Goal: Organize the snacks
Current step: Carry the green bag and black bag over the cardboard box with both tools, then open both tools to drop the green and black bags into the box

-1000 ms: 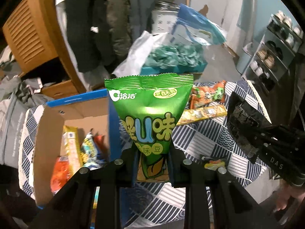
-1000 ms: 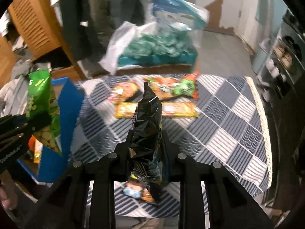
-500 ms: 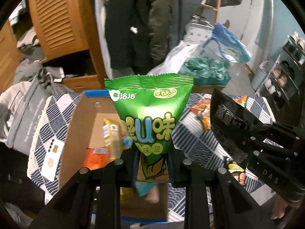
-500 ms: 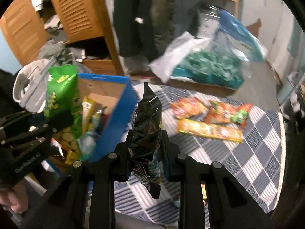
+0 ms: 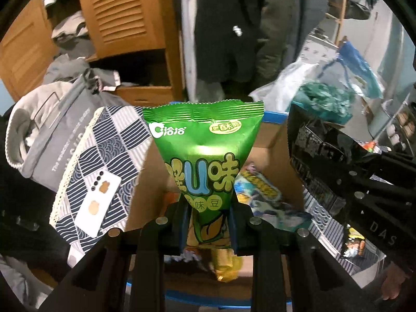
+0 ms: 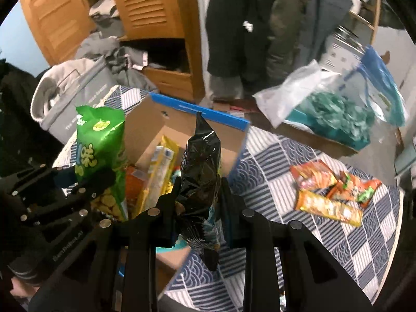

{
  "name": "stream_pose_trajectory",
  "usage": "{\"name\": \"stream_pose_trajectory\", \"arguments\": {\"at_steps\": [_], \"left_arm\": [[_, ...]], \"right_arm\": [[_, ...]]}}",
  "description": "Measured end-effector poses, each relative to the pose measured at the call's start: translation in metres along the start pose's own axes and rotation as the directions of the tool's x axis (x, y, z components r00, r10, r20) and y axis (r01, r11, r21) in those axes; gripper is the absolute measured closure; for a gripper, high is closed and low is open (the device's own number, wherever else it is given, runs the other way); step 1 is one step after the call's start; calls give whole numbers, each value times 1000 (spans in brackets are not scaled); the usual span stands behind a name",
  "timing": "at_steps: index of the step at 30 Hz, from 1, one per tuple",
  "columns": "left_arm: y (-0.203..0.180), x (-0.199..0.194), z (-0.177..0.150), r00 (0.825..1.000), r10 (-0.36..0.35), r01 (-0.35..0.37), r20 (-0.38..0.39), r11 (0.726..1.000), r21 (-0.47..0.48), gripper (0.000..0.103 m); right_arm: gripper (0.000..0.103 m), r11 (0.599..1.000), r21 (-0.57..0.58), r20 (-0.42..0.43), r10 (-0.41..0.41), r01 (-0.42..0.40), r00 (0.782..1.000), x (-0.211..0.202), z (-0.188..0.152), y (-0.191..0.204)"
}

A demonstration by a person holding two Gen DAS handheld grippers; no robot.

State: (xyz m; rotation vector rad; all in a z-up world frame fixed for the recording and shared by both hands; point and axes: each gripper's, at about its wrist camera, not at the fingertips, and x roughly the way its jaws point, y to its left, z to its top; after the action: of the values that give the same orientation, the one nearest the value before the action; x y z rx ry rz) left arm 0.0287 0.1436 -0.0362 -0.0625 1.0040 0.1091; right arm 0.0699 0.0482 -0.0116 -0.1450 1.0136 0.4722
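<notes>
Over the cardboard box, a light, crinkly green snack bag and black snack bag are being clamped by their lower ends in the left gripper and right gripper.

Left wrist view: is looking steeply down along its own fingers, from close above the open cardboard box at the table's left edge.
Right wrist view: is looking steeply down from just right of that spot, taking in the box and the table's right half.
Shared area: both are showing the box interior and the wardrobe beyond the far edge.
Cross-sighting: each is catching the other gripper at its frame edge.
</notes>
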Motion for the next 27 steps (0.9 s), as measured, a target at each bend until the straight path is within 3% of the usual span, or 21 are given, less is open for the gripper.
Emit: {"name": "stream_pose_trajectory", "arguments": {"at_steps": [14,17,19,21,27], "left_arm": [[23,28,5,998,23,-26,-53,998,-59,77],[26,29,5,998,32,-36,-57,997,-72,76],[26,28,5,998,41,-45,-54,997,-69,69],[25,26,5,998,51,-53,-41,997,-62,58],[23,20,6,998,53,-54,-27,997,-52,50]], "right_arm": [[79,1000,-13,-94,15,-17,995,51,16,19],[63,1000,-6,-89,20,-21,996,50,18,18],[42,1000,2,-77,24,-24,997,47,19,17],[38,1000,5,-70,25,-25,997,44,20,16],[23,998,-3,-57,-58,58,997,33,18,11]]}}
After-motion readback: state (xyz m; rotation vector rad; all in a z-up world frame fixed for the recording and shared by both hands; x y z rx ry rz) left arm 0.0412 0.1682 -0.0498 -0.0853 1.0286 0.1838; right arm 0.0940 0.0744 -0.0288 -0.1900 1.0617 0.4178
